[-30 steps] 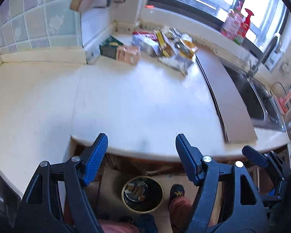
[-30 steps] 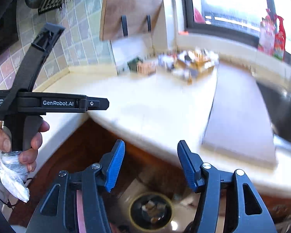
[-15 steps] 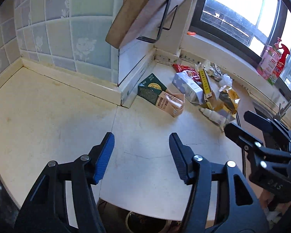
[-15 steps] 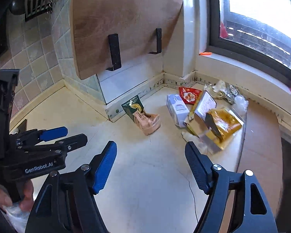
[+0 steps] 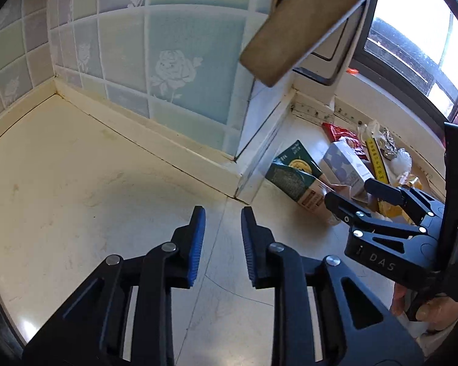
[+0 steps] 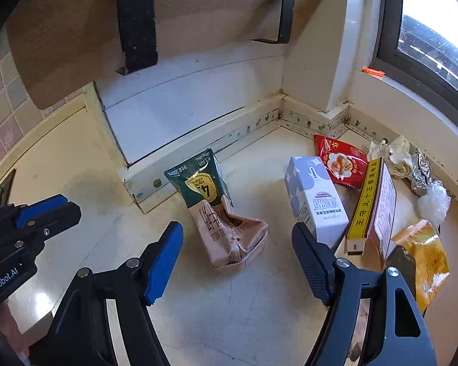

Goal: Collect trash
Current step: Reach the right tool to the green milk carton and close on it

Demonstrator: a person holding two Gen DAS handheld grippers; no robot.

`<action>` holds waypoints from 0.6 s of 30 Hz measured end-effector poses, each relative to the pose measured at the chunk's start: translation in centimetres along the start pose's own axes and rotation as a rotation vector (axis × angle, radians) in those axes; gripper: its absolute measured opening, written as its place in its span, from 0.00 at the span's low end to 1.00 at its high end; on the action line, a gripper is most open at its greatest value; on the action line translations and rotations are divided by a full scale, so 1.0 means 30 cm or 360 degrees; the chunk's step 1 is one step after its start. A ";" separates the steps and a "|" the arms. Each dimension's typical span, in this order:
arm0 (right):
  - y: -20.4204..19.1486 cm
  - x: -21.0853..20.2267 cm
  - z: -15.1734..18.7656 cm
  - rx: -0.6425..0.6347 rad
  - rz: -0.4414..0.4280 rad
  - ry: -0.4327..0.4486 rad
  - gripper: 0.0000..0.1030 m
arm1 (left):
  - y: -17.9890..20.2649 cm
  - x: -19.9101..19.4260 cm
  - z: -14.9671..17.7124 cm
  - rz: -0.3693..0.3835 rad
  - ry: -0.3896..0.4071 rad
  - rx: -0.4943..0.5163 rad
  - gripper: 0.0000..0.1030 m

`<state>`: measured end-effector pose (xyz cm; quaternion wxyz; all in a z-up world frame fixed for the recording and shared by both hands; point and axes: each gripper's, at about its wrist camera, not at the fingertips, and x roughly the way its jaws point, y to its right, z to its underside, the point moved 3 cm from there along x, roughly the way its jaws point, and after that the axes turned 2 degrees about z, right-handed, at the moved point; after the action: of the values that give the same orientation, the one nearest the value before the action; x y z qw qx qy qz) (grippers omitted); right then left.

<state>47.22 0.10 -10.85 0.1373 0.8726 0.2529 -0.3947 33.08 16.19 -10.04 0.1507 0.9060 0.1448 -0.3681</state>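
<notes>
Trash lies in the counter corner: a crushed green and pink carton (image 6: 219, 213) (image 5: 296, 180), a white and blue carton (image 6: 314, 201), a red packet (image 6: 340, 161), a yellow box (image 6: 372, 204), an orange bag (image 6: 424, 253) and crumpled foil (image 6: 421, 170). My right gripper (image 6: 237, 231) (image 5: 349, 190) is open wide just short of the crushed carton, touching nothing. My left gripper (image 5: 223, 213) (image 6: 61, 207) hovers over bare counter to the left of the pile. Its jaws are closing, a narrow gap remains and nothing is between them.
A wooden cutting board (image 6: 198, 9) hangs on black brackets above the corner. Tiled wall (image 5: 137, 61) borders the cream counter (image 5: 76, 183) on the left and a window (image 6: 436, 45) on the right. A hand (image 5: 436, 311) grips the right tool.
Both grippers moved from the counter's front edge in over the counter toward the trash pile; the bin below dropped out of view. The left jaws narrowed, the right jaws widened.
</notes>
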 end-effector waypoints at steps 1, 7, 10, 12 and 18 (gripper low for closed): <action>0.003 0.014 -0.004 0.0000 -0.0005 -0.0003 0.73 | -0.011 0.010 0.000 -0.0005 -0.0004 -0.0017 0.20; -0.008 0.111 -0.041 -0.0089 0.0003 -0.0040 0.73 | -0.044 0.062 0.004 -0.0015 -0.0046 -0.0069 0.20; -0.038 0.163 -0.045 -0.0173 0.0007 -0.0115 0.73 | -0.044 0.076 0.008 -0.0011 -0.0053 -0.0072 0.20; -0.060 0.204 -0.037 -0.0222 -0.0004 -0.0194 0.73 | -0.041 0.077 0.009 -0.0005 -0.0058 -0.0067 0.20; -0.077 0.168 -0.007 -0.0156 -0.0114 -0.0164 0.48 | -0.012 0.067 0.032 0.0028 -0.0094 -0.0001 0.20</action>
<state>48.89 3.79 -14.63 0.1785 0.8338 0.2955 -0.4308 33.72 16.47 -12.18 0.1584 0.8960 0.1323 -0.3933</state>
